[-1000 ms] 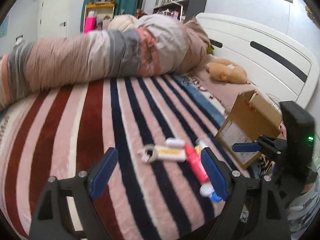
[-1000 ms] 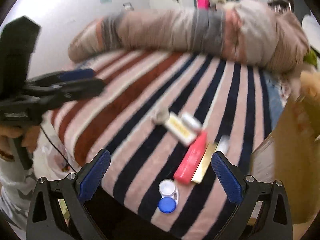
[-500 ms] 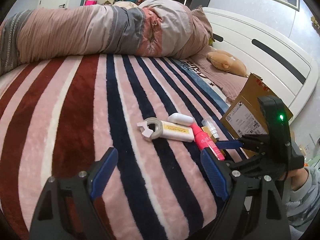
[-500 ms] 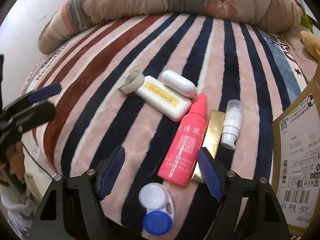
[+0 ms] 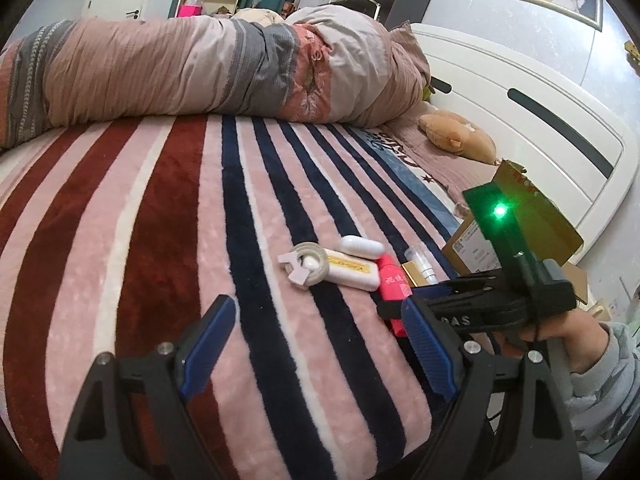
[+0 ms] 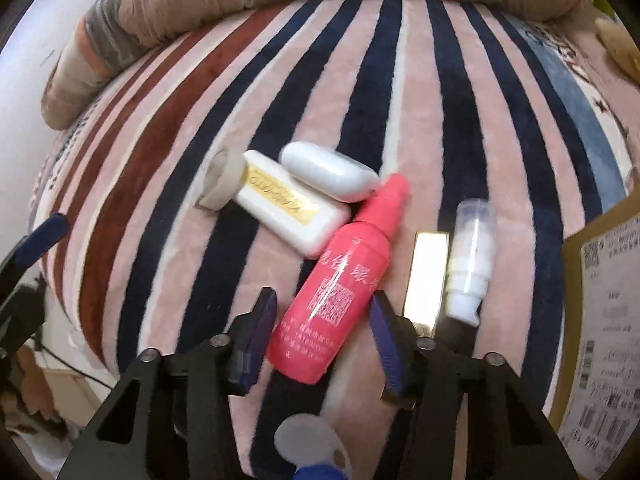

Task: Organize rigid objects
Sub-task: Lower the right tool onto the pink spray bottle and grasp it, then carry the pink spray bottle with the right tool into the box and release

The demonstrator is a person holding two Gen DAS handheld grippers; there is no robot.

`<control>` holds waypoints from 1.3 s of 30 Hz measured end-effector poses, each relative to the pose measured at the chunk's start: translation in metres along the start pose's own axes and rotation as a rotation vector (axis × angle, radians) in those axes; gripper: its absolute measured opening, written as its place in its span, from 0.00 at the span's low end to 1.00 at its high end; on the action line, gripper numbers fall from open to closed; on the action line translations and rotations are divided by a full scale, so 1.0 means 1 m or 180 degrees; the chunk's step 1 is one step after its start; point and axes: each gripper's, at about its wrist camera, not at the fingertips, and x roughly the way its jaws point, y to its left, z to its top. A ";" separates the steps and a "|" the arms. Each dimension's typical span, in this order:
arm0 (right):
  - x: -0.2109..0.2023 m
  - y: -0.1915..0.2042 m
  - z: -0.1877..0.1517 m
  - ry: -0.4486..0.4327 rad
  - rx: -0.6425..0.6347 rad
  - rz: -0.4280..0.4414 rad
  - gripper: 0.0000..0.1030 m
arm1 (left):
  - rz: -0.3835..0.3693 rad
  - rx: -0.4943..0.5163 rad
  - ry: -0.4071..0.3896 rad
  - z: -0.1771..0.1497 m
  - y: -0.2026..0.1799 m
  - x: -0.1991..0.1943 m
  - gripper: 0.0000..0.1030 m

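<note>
As the right tongs (image 6: 322, 334) are dropping in closer than half a second back, their spread blue pads are now flanking the base of the pink bottle (image 6: 338, 284), not yet pinching it; pickup looks imminent. The bottle is lying on the striped bed (image 6: 440, 80) beside a gold bar (image 6: 426, 276) and small white pump bottle (image 6: 470, 256), white cases beyond. The left tongs (image 5: 316, 348) are hovering spread wide and empty, low over the bed. The cardboard box (image 6: 600, 320) is waiting at right.

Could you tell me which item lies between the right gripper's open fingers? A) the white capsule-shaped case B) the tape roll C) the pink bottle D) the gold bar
C: in the right wrist view, the right gripper brackets the pink bottle, its fingers apart on either side.
</note>
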 end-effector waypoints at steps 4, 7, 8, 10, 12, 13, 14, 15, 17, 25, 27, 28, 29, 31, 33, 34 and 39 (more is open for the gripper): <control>-0.003 -0.009 0.001 -0.0084 0.0129 0.0137 0.33 | 0.0017 0.0000 0.0014 0.000 -0.001 -0.002 0.80; -0.008 -0.017 -0.002 -0.0084 0.0187 0.0308 0.31 | -0.0013 0.0001 0.0021 0.004 -0.006 -0.004 0.80; -0.011 -0.019 -0.004 -0.0100 0.0212 0.0350 0.30 | -0.0032 0.0015 0.0017 0.005 -0.009 -0.005 0.80; -0.019 -0.023 -0.010 -0.0164 0.0203 0.0397 0.29 | -0.0069 0.0039 0.0009 0.007 -0.017 -0.008 0.80; -0.031 -0.023 -0.014 -0.0252 0.0137 0.0438 0.29 | -0.0092 0.0075 0.0005 0.010 -0.026 -0.010 0.80; -0.037 -0.024 -0.017 -0.0285 0.0112 0.0457 0.28 | -0.0099 0.0094 0.0004 0.013 -0.031 -0.011 0.80; -0.043 -0.025 -0.019 -0.0330 0.0111 0.0516 0.27 | -0.0107 0.0114 0.0004 0.016 -0.037 -0.013 0.80; -0.047 -0.025 -0.021 -0.0357 0.0103 0.0570 0.27 | -0.0119 0.0124 0.0004 0.018 -0.041 -0.014 0.80; -0.057 -0.025 -0.024 -0.0418 0.0053 0.0664 0.26 | -0.0181 0.0136 0.0010 0.023 -0.050 -0.015 0.80; -0.035 -0.026 -0.033 -0.0095 -0.0223 0.0546 0.26 | -0.0100 0.0152 0.0047 0.028 -0.074 -0.014 0.80; -0.033 -0.026 -0.031 -0.0109 -0.0260 0.0531 0.26 | -0.0063 0.0155 0.0062 0.026 -0.073 -0.014 0.80; -0.032 -0.026 -0.031 -0.0114 -0.0271 0.0523 0.26 | -0.0052 0.0155 0.0068 0.026 -0.072 -0.014 0.80; -0.032 -0.026 -0.028 -0.0111 -0.0264 0.0521 0.26 | -0.0046 0.0151 0.0075 0.026 -0.071 -0.014 0.80; -0.026 -0.026 -0.024 -0.0053 -0.0260 0.0472 0.26 | -0.0048 0.0147 0.0085 0.025 -0.070 -0.014 0.80; -0.017 -0.021 -0.022 0.0020 -0.0264 0.0442 0.26 | -0.0053 0.0149 0.0096 0.023 -0.068 -0.014 0.80; -0.017 -0.021 -0.022 -0.0028 -0.0274 0.0426 0.26 | -0.0054 0.0146 0.0103 0.023 -0.066 -0.014 0.80; -0.031 -0.009 -0.025 -0.0262 -0.0366 0.0435 0.26 | -0.0072 0.0131 0.0129 0.024 -0.063 -0.013 0.80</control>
